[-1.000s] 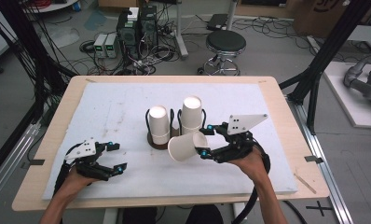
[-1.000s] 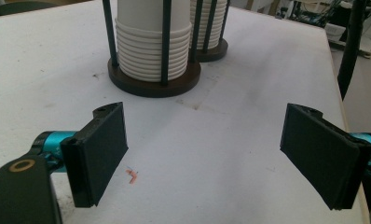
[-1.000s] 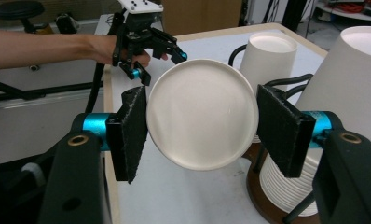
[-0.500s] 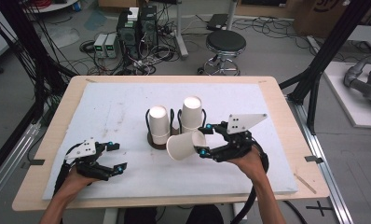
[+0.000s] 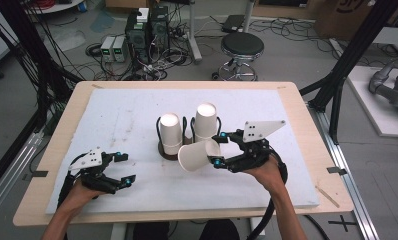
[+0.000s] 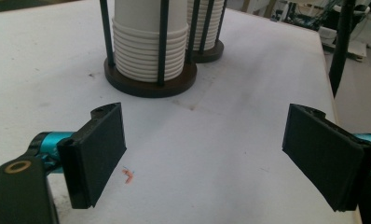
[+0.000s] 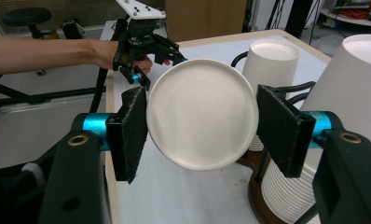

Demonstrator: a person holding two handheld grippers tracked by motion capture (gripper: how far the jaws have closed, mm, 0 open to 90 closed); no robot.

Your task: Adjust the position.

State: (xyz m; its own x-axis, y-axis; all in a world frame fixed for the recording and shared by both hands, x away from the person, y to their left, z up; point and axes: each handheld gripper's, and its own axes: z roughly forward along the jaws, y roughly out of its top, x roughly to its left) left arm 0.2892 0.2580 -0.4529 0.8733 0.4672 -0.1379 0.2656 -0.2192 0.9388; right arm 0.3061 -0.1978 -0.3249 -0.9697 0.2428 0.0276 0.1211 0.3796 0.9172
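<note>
Left gripper (image 5: pixel 118 170) low over the near-left of the desk (image 5: pixel 112 115), fingers (image 6: pixel 97 154) spread wide, nothing between them; they have just been opening a little further, with bare white desk in the gap. Ahead of them, the left cup stack (image 5: pixel 170 134) stands upside down in its wire-post holder (image 6: pixel 151 81), the second cup stack (image 5: pixel 206 122) just beyond to its right. Right gripper (image 5: pixel 218 148) sits where it was half a second back: fingers (image 7: pixel 130 133) clamped on either side of one paper cup (image 5: pixel 198 155), held on its side just in front of the two stacks, off the desk, closed base facing my right camera. My read: the single cup is free of the stack and secured; the left side looks readied to receive or steady something, though no move toward the cup is evident yet.
</note>
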